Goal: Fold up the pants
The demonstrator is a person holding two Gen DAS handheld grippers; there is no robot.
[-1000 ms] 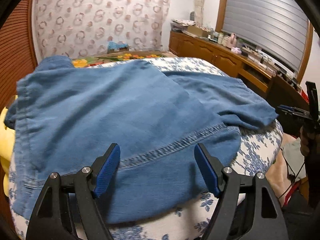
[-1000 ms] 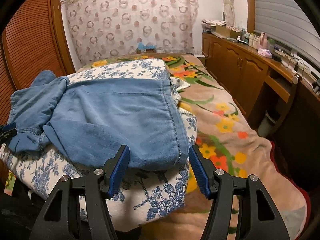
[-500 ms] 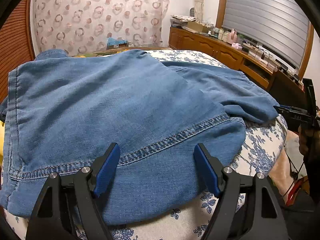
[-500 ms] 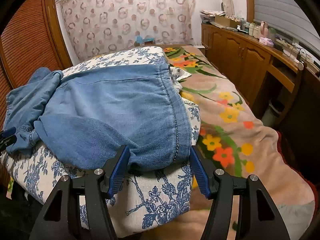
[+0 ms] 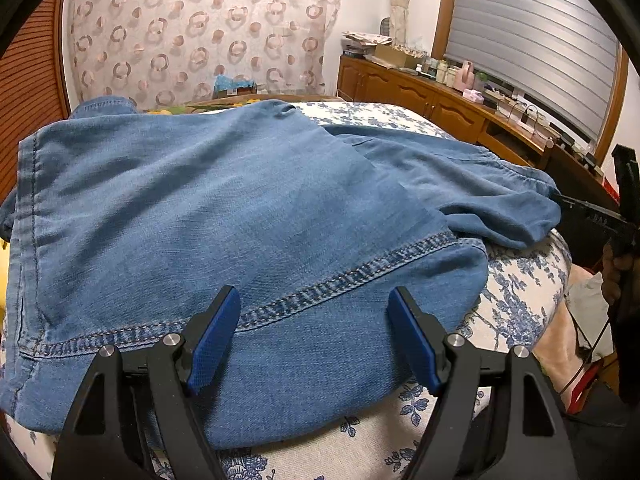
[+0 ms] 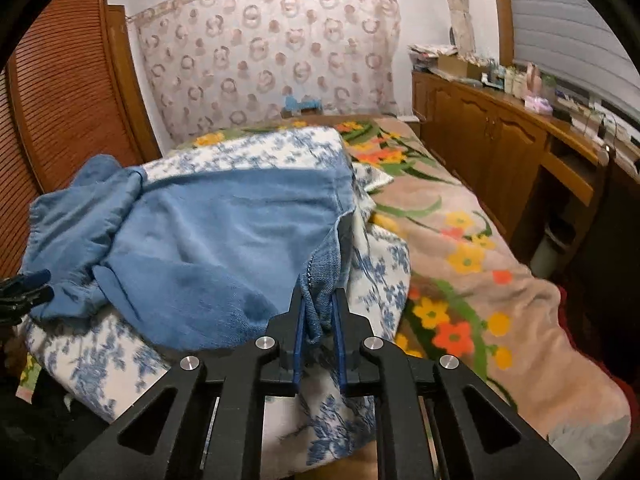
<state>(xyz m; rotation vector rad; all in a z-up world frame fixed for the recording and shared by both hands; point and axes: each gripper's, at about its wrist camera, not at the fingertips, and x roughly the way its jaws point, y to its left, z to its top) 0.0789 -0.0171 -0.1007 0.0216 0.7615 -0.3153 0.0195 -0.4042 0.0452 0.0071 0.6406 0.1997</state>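
one pair of soft blue denim pants point(image 5: 224, 216) lies spread over a white quilt with blue flower print point(image 5: 524, 280), and that quilt is the landmark here: it sits heaped at the near end of a bed covered by a beige blanket with orange and yellow flowers point(image 6: 472, 248), which runs beyond and to the right of the quilt in the right wrist view. the pants cover most of the quilt's top, with one stitched hem running along the quilt's near edge and a second leg bunched toward its far left side in the right wrist view.

the step in hand looks like the first pickup for a fold. there are two grippers. the right gripper point(image 6: 319, 322) is at the quilt's near right corner, its blue pads closing on a pinch of the stitched denim edge, which sits gathered between them. the left gripper point(image 5: 314, 338) hovers over the quilt's near edge with its jaws wide apart and the stitched hem point(image 5: 344, 280) lying beneath them, nothing pinched.

the next move, as i judge it, calls for the left gripper to drop and clamp the hem so both corners lift together; lifting one side alone would likely drag the loose cloth askew.
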